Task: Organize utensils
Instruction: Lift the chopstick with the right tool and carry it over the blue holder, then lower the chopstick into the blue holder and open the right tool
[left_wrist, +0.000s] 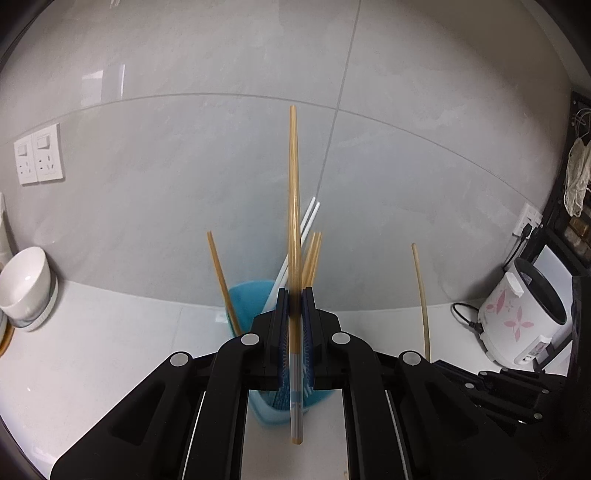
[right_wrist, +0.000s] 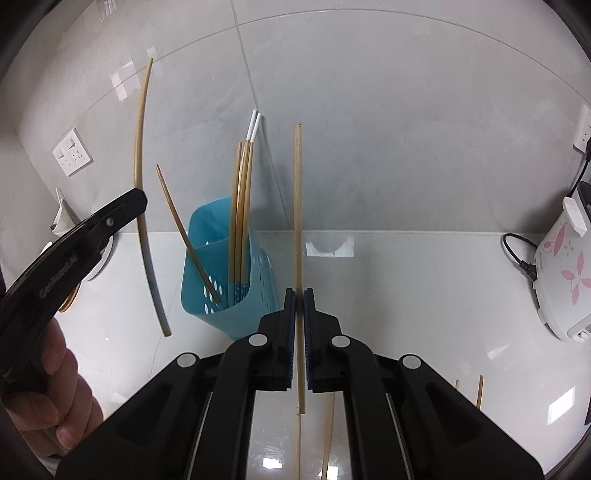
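A: What does the left gripper (left_wrist: 295, 310) hold?

B: Its fingers (left_wrist: 281, 314) are clamped on one bamboo chopstick (left_wrist: 294, 221) with a grey-banded end. The stick stands upright between the pads, its thin tip pointing up against the tiled wall (left_wrist: 147, 166).

A: And the right gripper (right_wrist: 299, 314)?

B: Its fingers (right_wrist: 290, 317) are pressed together on a plain wooden chopstick (right_wrist: 297, 206), also upright. That stick runs up past the pads and down below them towards the table (right_wrist: 406, 280).

A: Where is the holder?

B: The blue perforated basket (right_wrist: 207, 236) stands on the table close to the wall. In the right wrist view it sits just left of the right gripper; in the left wrist view it is directly behind and below the left gripper.

A: What is in it?

B: A bundle of bamboo chopsticks (right_wrist: 242, 206) leaning towards the wall, a white pair (right_wrist: 254, 125) behind them, and a single stick (right_wrist: 184, 232) tilted to the left.

A: Anything still lying loose?

B: Two or so chopsticks (right_wrist: 328, 435) lie on the table beneath the right gripper, and two short ends (right_wrist: 479, 391) show further right.

A: What else is around?

B: A white bowl (left_wrist: 26, 280) at the left, a white rice cooker with pink flowers (right_wrist: 561, 266) at the right, and wall sockets (left_wrist: 37, 158).
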